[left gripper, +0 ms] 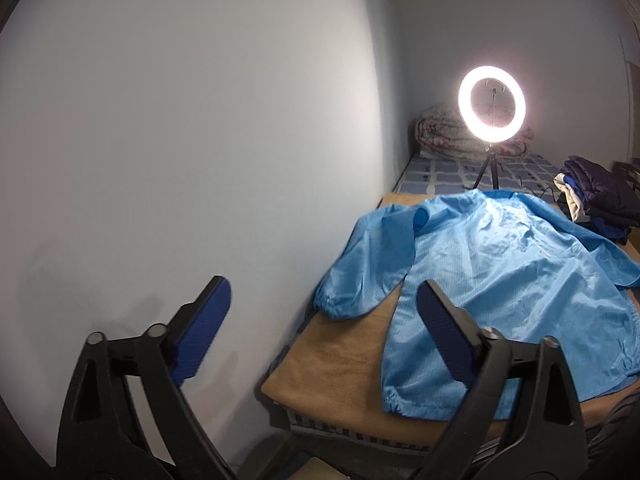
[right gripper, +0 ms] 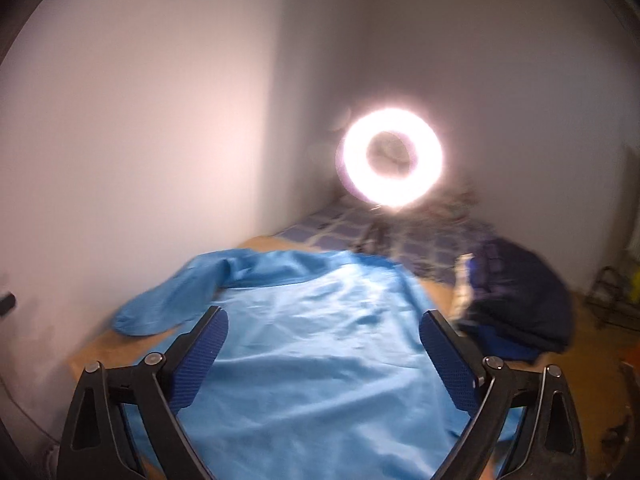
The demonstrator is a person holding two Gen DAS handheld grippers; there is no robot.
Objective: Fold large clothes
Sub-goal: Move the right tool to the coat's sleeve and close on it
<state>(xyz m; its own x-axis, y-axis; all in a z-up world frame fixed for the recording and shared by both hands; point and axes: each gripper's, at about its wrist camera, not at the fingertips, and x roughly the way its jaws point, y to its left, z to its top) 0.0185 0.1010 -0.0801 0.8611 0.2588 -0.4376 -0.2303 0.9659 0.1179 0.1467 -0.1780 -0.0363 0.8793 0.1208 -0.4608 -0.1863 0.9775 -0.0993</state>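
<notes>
Nearest the lens in the left wrist view, my left gripper [left gripper: 324,312] stands with its jaws spread wide and nothing between them — the left pad hangs over bare wall, the right pad over the lower hem of the blue jacket [left gripper: 500,272]. In the right wrist view my right gripper [right gripper: 324,344] is equally agape and empty, framed over the middle of the jacket's back.

The jacket lies spread on the tan blanket [left gripper: 340,364], filling the centre and right of the left view, one sleeve [left gripper: 372,264] bent toward the wall at mid-frame.

My worry is the fabric: it looks thin and slick, so I judge a pinch at the hem could take only one layer or slide off, leaving a crooked fold. The right view is smeared, so aiming from it now risks closing on air or on the blanket underneath.

Farther back, at right, a pile of dark clothes [left gripper: 604,200] sits just beside the jacket's shoulder — a wide sweep could drag it. Beyond, upper right of centre, the ring light [left gripper: 491,110] on its small tripod stands near the collar; a tugged jacket might topple it.
</notes>
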